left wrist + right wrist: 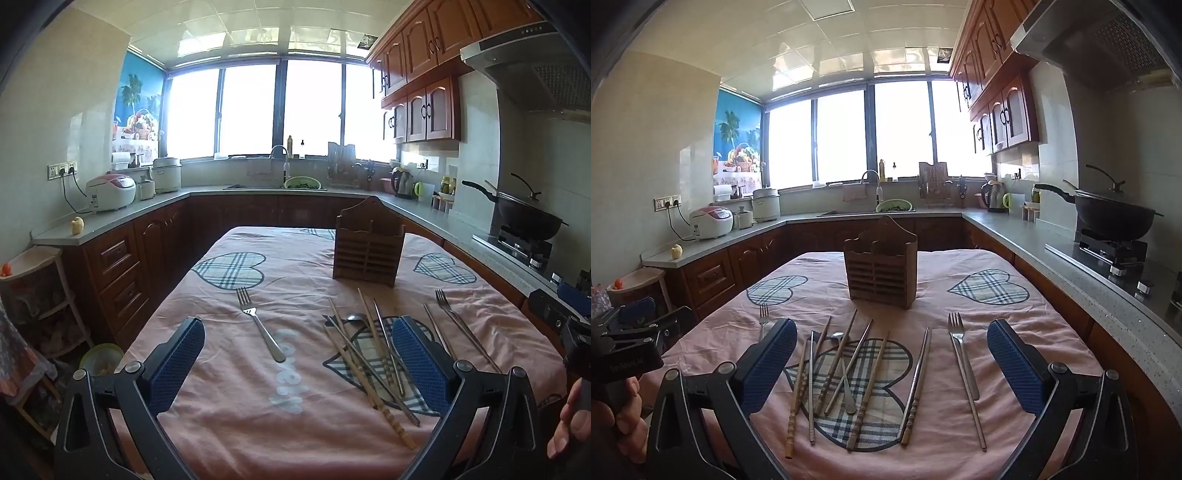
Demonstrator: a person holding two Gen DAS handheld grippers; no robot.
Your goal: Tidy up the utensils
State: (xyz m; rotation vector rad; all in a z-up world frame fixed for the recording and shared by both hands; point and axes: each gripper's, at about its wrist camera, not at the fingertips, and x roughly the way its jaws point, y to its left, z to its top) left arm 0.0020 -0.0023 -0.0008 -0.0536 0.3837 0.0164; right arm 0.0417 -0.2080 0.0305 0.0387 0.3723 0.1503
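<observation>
Pink heart-print tablecloth [960, 454] in wood-cabinet kitchen, both claws [295, 354] [892, 360] wide apart, empty.

1. The cloth [960, 435] over the tabletop is pink, with blue-and-white plaid hearts [989, 287] and pale lettering.
2. The utensil holder [881, 271] is brown slatted wood.
3. The forks [258, 325] and spoon [844, 373] are silver.
4. The chopsticks [868, 391] are light brown wood or grey metal.
5. Each hand-held gripper [892, 365] has blue textured pads [1015, 363] on black arms.
</observation>
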